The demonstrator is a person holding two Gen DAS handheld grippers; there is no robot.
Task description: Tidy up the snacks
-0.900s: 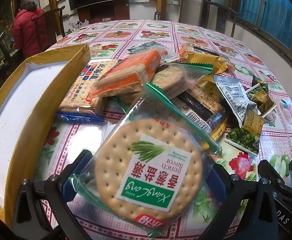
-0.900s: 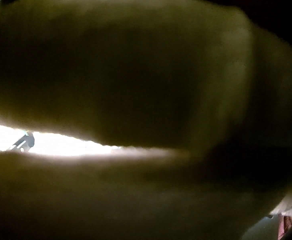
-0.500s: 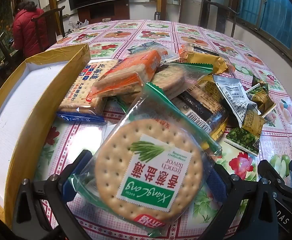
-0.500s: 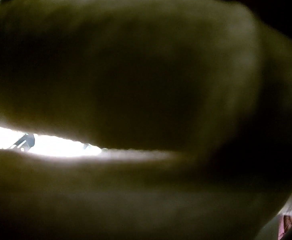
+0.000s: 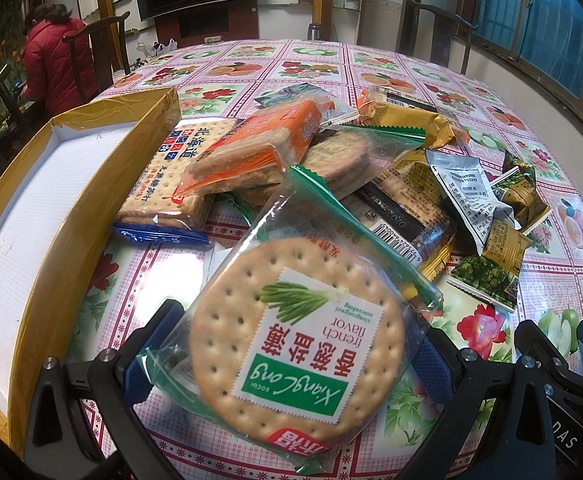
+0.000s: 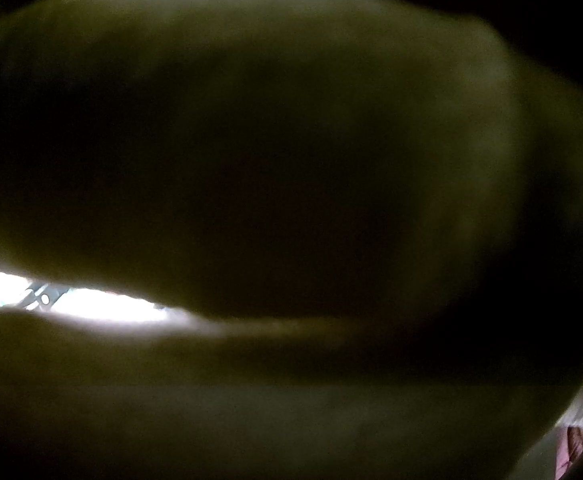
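Observation:
In the left wrist view my left gripper stands open, low over the flowered tablecloth. A round cracker packet with a green-and-white label lies between its blue pads, and the wrapper's edges reach them. Behind it lies a heap of snacks: a square cracker pack, an orange wafer pack, gold bars and small sachets. A dark blurred shape covers the right wrist view, so its fingers are hidden. Black parts of another gripper show at the lower right.
A long yellow-rimmed box with a white inside lies along the left, next to the heap. Wooden chairs stand round the table's far side. A person in a red jacket is at the back left, away from the table.
The left view is unchanged. In the right view the blurred shape over the lens has shifted a little, and the bright slit under it has changed shape.

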